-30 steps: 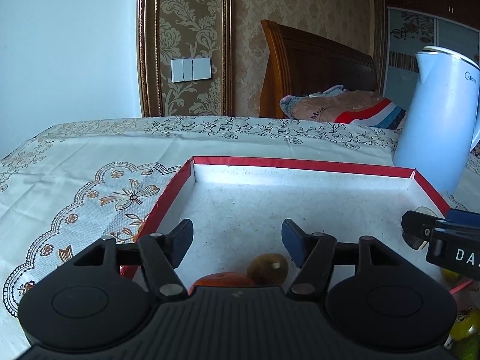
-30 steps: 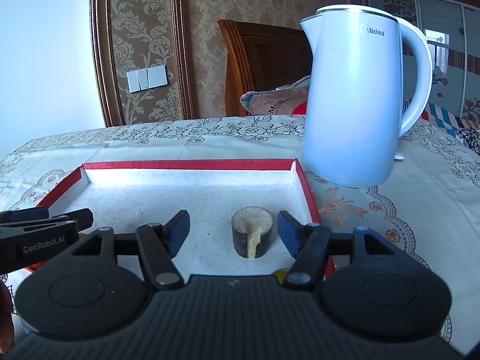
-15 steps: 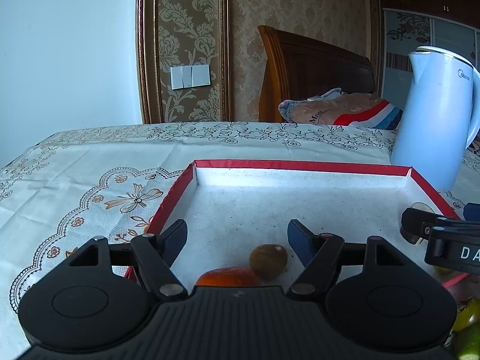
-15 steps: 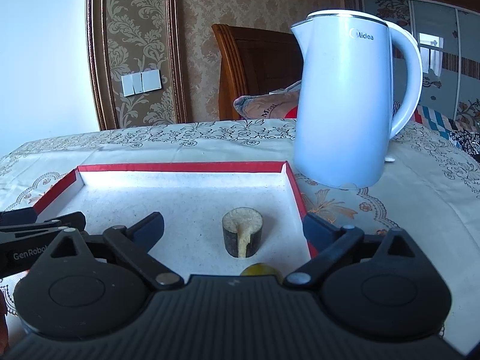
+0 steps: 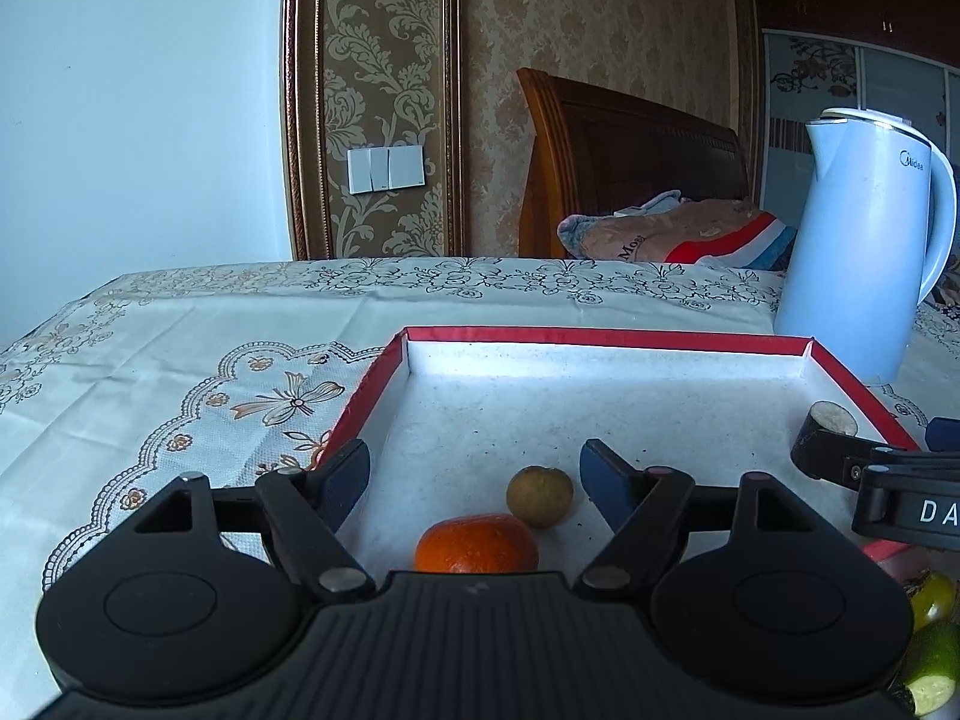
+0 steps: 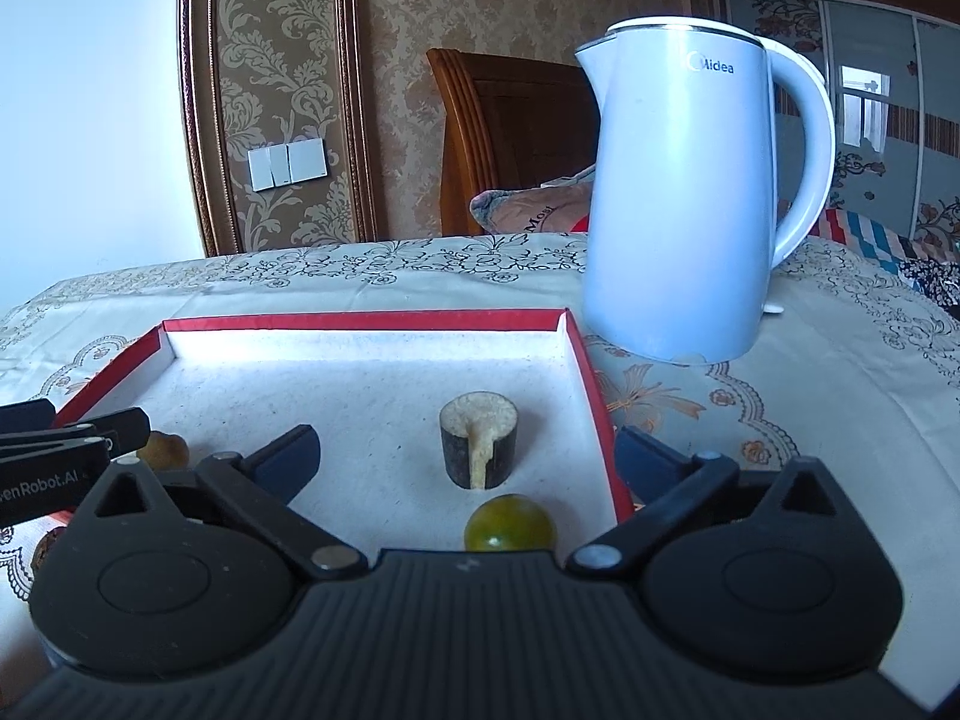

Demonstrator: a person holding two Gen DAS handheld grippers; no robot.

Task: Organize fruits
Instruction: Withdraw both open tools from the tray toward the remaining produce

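Risk, as I judged it: both grippers, left (image 5: 474, 477) and right (image 6: 465, 459), had just spread and gripped nothing, so the green fruit (image 6: 509, 524) and orange (image 5: 476, 545), loose low-centre in the tray (image 6: 360, 320), could roll if nudged.

1. A pale plain wall (image 5: 138, 108) stands on the left
2. Beside it, a gold damask wallpaper panel (image 5: 384, 60) in a dark moulded frame bears a white triple light switch (image 5: 386, 168)
3. A dark wooden headboard (image 5: 630, 144) rises behind folded bedding (image 5: 672, 234)
4. Patterned wardrobe doors (image 6: 870, 90) reflect a bright window
5. Cool daylight fills the room
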